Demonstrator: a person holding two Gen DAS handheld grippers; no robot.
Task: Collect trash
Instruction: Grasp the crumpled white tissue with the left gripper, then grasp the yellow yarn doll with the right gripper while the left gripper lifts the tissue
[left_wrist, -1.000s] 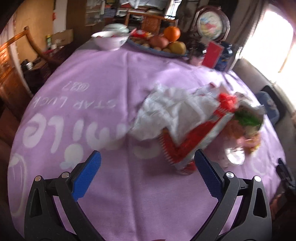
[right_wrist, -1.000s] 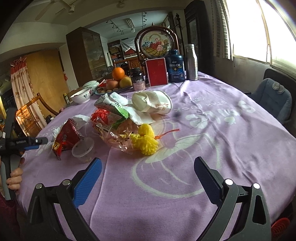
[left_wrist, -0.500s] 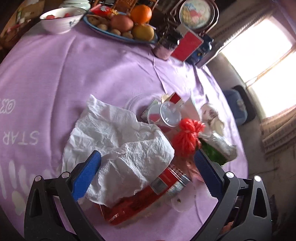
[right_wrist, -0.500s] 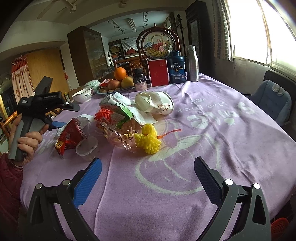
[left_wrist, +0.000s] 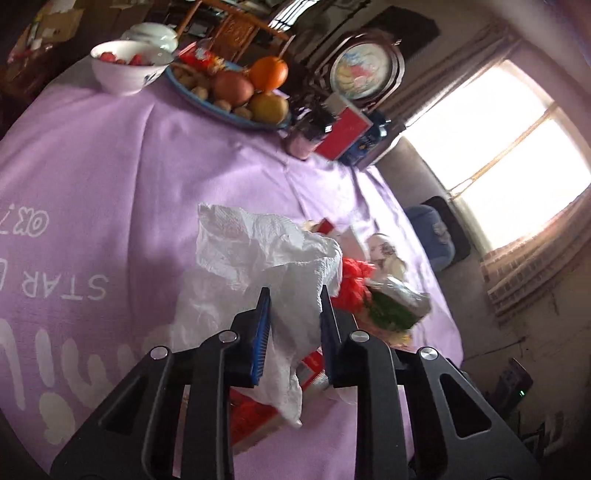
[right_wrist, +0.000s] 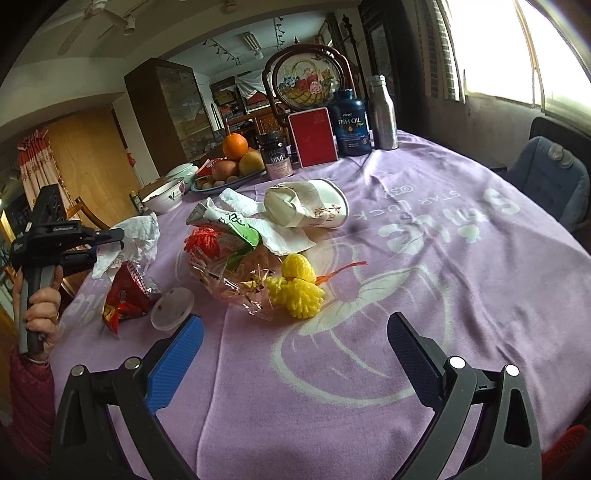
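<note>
Left wrist view shows the left tongs, whose jaws have just been closing, now pinched on the crumpled paper towel, which half a second ago lay loose on the red snack wrapper. That makes the first piece of trash secured and likely ready to carry off. Further out, the right tongs gape wide and empty over the purple worktop, short of the remaining litter around the yellow pompom.

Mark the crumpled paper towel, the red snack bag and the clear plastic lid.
crumpled paper towel (left_wrist: 273, 258), left wrist view, upper folds.
red snack bag (right_wrist: 125, 295), right wrist view, middle.
clear plastic lid (right_wrist: 172, 308), right wrist view, centre.
</note>
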